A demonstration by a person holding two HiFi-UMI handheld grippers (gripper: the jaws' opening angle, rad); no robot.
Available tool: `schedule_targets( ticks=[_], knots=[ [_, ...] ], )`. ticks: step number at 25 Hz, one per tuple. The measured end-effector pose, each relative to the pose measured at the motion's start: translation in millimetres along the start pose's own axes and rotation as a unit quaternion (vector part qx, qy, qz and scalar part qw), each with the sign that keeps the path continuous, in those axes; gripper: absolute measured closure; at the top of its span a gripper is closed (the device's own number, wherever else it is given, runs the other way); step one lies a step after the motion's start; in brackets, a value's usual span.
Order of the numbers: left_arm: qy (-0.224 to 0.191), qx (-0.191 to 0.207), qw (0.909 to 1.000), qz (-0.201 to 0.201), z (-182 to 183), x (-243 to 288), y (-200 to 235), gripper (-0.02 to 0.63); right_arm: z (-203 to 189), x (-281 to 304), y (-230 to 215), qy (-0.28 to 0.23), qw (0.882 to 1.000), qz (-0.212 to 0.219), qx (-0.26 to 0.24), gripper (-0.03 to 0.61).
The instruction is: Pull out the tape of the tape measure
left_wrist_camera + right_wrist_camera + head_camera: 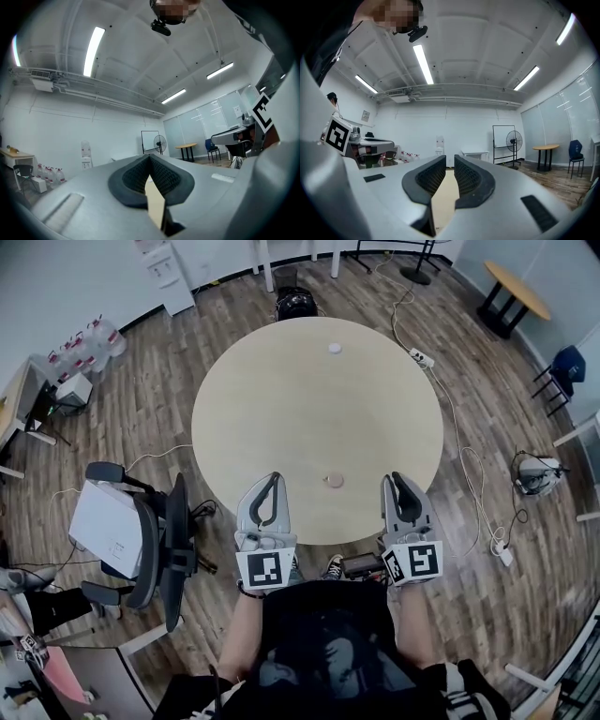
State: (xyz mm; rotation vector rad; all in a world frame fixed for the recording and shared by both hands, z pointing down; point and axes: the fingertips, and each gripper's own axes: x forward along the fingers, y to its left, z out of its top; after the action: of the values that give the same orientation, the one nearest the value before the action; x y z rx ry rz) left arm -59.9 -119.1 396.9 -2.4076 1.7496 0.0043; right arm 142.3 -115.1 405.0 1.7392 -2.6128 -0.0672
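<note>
A round pale wooden table (281,409) lies in front of me. A small tan round thing (334,481) rests near its front edge, and a small white round thing (335,348) sits at the far side. Both are too small to tell which is the tape measure. My left gripper (274,476) (149,157) hovers over the front edge, left of the tan thing, its jaws shut on nothing. My right gripper (397,477) (446,159) is to the right of the tan thing, with a narrow gap between its pads (468,176) and nothing in it.
A black office chair (169,540) and a white box (108,526) stand at the left of the table. A power strip (422,358) and cables (469,465) lie on the wooden floor at the right. Another small table (517,287) stands at the far right.
</note>
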Motion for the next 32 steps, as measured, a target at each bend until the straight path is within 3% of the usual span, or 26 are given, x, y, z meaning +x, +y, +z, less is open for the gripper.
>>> schedule_targets(
  ticks=[8, 13, 18, 23, 28, 32],
  knots=[
    [-0.004, 0.010, 0.9999, -0.011, -0.2, 3.7, 3.0, 0.612, -3.9, 14.8, 9.1, 0.008, 0.999, 0.035, -0.009, 0.281],
    [0.002, -0.001, 1.0000, -0.001, -4.9, 1.6, 10.8, 0.612, -54.8, 37.7, 16.3, 0.080, 0.994, 0.080, -0.014, 0.284],
    [0.008, 0.000, 0.9999, 0.011, -7.4, -2.2, 20.6, 0.612, -138.2, 65.0, 24.7, 0.191, 0.972, 0.136, -0.020, 0.290],
    [0.017, -0.003, 0.9995, 0.026, -10.6, -9.5, 29.9, 0.612, -225.4, 75.3, 40.5, 0.311, 0.927, 0.200, -0.058, 0.298],
    [0.029, 0.001, 0.9988, 0.039, -15.6, -19.2, 38.0, 0.612, -304.6, 74.6, 52.8, 0.429, 0.856, 0.263, -0.119, 0.301],
    [0.039, -0.001, 0.9976, 0.057, -18.6, -26.2, 49.3, 0.612, -349.8, 82.7, 50.8, 0.500, 0.806, 0.283, -0.146, 0.293]
  ],
)
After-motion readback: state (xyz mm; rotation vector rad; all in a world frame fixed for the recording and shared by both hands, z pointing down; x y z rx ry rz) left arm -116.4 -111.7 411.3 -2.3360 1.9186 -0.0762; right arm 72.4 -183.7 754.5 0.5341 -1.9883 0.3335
